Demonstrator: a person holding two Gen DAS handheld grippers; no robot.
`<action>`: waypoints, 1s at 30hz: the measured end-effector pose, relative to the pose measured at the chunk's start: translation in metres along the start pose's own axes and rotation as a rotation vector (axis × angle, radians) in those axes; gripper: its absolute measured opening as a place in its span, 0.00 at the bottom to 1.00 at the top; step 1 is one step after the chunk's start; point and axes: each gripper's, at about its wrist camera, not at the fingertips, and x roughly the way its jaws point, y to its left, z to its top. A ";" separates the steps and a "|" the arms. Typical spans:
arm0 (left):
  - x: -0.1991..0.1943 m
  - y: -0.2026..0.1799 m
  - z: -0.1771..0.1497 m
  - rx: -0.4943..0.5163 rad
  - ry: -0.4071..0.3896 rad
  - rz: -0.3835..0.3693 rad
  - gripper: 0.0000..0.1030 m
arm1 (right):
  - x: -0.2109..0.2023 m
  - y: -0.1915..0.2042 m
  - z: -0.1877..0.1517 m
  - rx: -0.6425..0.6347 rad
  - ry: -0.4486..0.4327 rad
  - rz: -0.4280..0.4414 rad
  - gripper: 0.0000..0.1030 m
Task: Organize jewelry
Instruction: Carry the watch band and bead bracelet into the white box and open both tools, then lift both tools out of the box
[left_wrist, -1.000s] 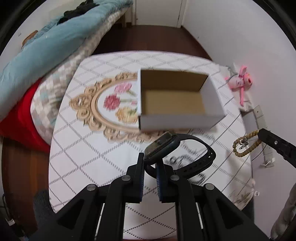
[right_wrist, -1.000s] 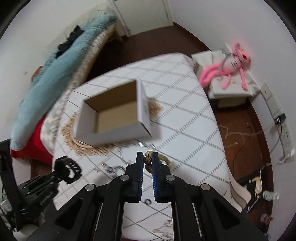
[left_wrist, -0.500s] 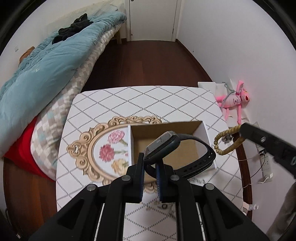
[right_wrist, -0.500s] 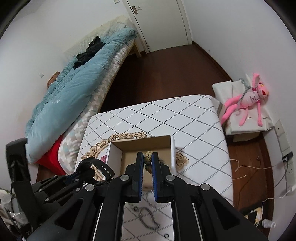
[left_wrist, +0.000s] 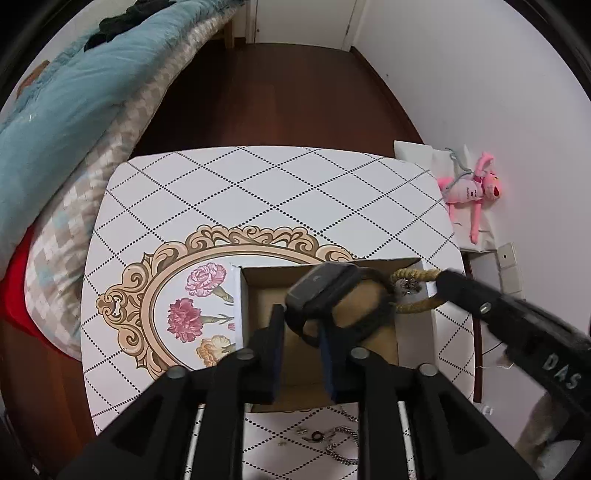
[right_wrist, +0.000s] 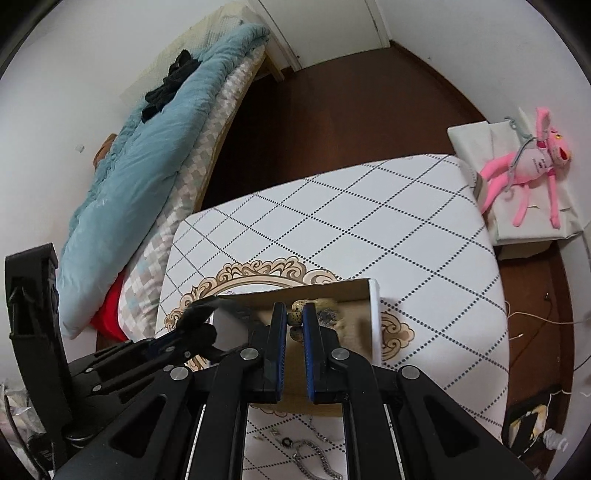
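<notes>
An open cardboard box (left_wrist: 415, 325) with white outer walls stands on the patterned table; it also shows in the right wrist view (right_wrist: 373, 317). My left gripper (left_wrist: 302, 325) is open above the box, and the black smartwatch (left_wrist: 325, 288) is blurred between and just beyond its fingers. My right gripper (right_wrist: 294, 321) hangs over the box with a tan beaded bracelet (right_wrist: 295, 317) between its pads; the jaws have a wider gap. In the left wrist view the bracelet (left_wrist: 413, 291) hangs from the right gripper's tip over the box's right side.
Small silver chains and rings (left_wrist: 332, 443) lie on the table (left_wrist: 258, 192) in front of the box, also seen in the right wrist view (right_wrist: 314, 454). A bed with a blue quilt (left_wrist: 74, 92) lies left. A pink plush toy (right_wrist: 524, 166) lies right.
Both grippers moved over the box. The left jaws have opened and the watch is slipping out, blurred. The right jaws have widened around the bracelet.
</notes>
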 end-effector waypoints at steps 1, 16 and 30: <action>0.000 0.003 0.001 -0.016 0.005 -0.002 0.39 | 0.003 0.000 0.002 0.002 0.014 0.008 0.09; 0.008 0.025 -0.033 0.004 -0.112 0.224 1.00 | 0.026 -0.011 -0.031 -0.142 0.081 -0.365 0.93; 0.003 0.030 -0.063 -0.030 -0.124 0.237 1.00 | 0.023 -0.013 -0.061 -0.165 0.046 -0.450 0.97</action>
